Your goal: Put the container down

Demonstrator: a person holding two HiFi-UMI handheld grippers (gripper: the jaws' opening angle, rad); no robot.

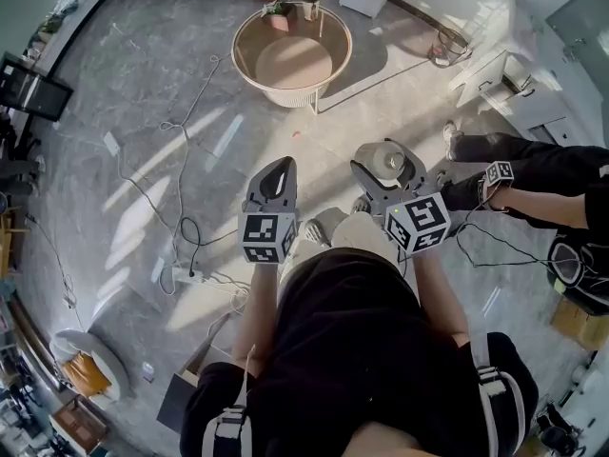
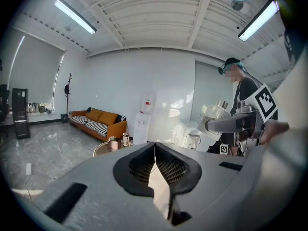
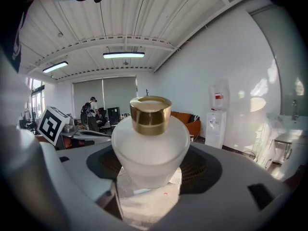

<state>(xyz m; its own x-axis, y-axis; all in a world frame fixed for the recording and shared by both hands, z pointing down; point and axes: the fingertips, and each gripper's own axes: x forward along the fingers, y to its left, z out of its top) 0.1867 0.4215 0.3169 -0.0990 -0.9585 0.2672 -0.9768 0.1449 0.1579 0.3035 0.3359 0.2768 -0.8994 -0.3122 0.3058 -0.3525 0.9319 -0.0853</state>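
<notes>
A frosted white container point(image 3: 150, 150) with a gold lid point(image 3: 151, 115) sits upright between the pads of my right gripper point(image 3: 153, 170), which is shut on its body. In the head view the same container point(image 1: 391, 162) is held in the air at waist height, well above the floor. My left gripper point(image 1: 278, 171) hangs beside it to the left, about a hand's width away. Its jaws meet along one line with nothing between them point(image 2: 155, 153). From the left gripper view the container point(image 2: 217, 112) shows at the right in the other gripper.
A round low table point(image 1: 245, 32) with a small plant and a cup stands ahead on the grey tiled floor. Cables and a power strip point(image 1: 186, 275) lie at the left. A seated person's legs point(image 1: 533, 160) are at the right. An orange sofa point(image 2: 98, 121) lines the far wall.
</notes>
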